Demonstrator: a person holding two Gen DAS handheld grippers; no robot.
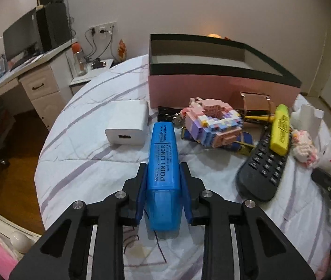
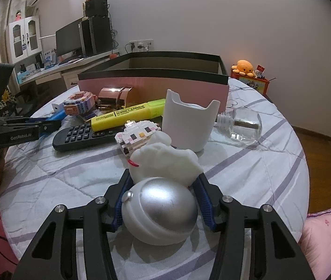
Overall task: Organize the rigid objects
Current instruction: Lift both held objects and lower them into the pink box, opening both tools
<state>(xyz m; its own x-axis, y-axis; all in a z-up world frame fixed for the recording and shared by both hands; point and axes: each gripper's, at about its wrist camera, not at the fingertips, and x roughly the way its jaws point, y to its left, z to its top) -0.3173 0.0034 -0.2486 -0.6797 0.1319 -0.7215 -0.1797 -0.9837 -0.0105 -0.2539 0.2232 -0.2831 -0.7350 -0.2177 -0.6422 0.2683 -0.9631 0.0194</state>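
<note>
You had the blue highlighter [image 1: 163, 175] clamped in your left gripper [image 1: 164, 177] and a silver-domed toy [image 2: 159, 212] in the right gripper [image 2: 159, 200]. The pink box [image 1: 212, 88] looked empty, so basically everything was left.

The left tongs [image 1: 163, 179] are matte black, built of angular linkage bars with long cut-out slots, joined by round silver screw heads. Each finger carries a ribbed blue pad [image 1: 142, 193] on its inner face, and bright metal rails run along the base. The right tongs [image 2: 163, 194] have the same build: black bars, silver screws, blue ribbed pads [image 2: 203, 200]. Seen from the right wrist camera, the side of the left tongs bears small white lettering, "GenRobot.AI".
</note>
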